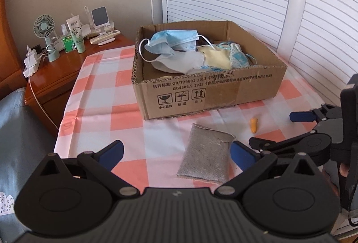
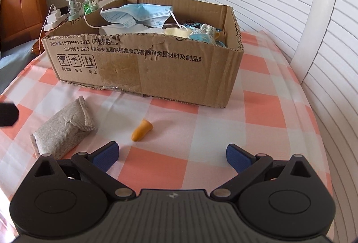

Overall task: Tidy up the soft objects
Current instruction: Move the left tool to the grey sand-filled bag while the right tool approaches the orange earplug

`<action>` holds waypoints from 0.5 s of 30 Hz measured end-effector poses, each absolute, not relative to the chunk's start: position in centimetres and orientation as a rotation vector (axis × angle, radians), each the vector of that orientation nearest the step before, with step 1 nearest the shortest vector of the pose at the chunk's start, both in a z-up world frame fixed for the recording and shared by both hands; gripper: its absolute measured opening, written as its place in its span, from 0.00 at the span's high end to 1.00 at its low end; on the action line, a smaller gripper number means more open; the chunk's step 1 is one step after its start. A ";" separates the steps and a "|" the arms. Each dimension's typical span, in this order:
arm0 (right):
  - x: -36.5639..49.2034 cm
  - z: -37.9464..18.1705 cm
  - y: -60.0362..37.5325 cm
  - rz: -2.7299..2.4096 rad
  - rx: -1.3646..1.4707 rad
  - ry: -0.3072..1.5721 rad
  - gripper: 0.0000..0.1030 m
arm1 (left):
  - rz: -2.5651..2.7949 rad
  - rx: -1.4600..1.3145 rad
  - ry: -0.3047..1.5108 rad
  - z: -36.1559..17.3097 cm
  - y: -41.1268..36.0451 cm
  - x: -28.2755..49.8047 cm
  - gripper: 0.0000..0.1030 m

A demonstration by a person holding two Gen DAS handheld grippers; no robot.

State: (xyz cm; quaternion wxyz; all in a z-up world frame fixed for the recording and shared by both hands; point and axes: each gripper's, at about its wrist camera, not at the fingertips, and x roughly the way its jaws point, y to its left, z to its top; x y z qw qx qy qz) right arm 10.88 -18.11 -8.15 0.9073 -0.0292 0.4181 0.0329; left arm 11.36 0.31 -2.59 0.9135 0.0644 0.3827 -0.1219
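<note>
Checked cloth (image 2: 223, 131): one pouch (image 2: 64, 129), one earplug (image 2: 142, 129), one box (image 2: 156, 68)

From my right wrist view, the cardboard box (image 2: 143, 68) hides the lower parts of the fan (image 2: 71, 0) and bottles behind it. Masks (image 2: 138, 13) cover whatever lies beneath them. My left gripper (image 2: 7, 114) is cut off at the frame's edge.
</note>
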 end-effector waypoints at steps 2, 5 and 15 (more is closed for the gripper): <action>11.0 -8.2 -18.2 0.073 -0.061 0.853 0.00 | -0.266 0.149 0.804 -3.2 0.0 11.5 0.02; 11.0 -8.4 -18.5 0.079 -0.060 0.840 0.00 | -0.294 0.159 0.832 -4.2 -0.5 11.8 0.02; 10.8 -8.5 -18.8 0.091 -0.062 0.822 0.00 | -0.340 0.200 0.925 -7.9 -2.1 12.6 0.02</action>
